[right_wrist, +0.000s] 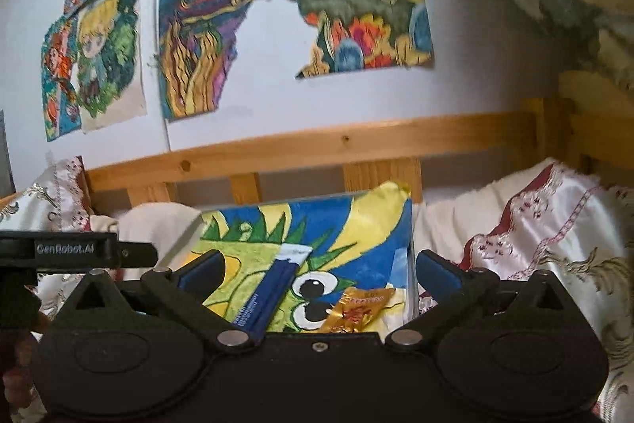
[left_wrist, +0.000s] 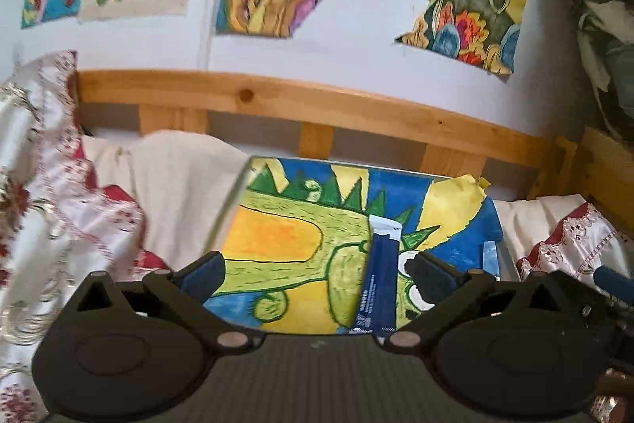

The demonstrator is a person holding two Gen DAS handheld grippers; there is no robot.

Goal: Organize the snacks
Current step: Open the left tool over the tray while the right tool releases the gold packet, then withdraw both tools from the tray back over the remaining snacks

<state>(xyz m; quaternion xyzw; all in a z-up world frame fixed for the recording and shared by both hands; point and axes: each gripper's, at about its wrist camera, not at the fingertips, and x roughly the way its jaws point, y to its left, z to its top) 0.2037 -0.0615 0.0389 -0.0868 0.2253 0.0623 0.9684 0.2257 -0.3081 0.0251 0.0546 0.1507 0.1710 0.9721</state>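
1. Left gripper (left_wrist: 319, 270): fingers spread wide, grasping nothing.
2. Right gripper (right_wrist: 317, 270): fingers likewise released and empty.
3. Dark blue snack packet (left_wrist: 378, 280) lying flat on the dragon painting (left_wrist: 277, 240) on the bed, just ahead of both grippers.
4. Gold snack packet (right_wrist: 356, 310) resting beside the blue one, toward the painting's right edge.
5. Probably placed, both packets; no container or further snacks visible, so remaining work unclear.
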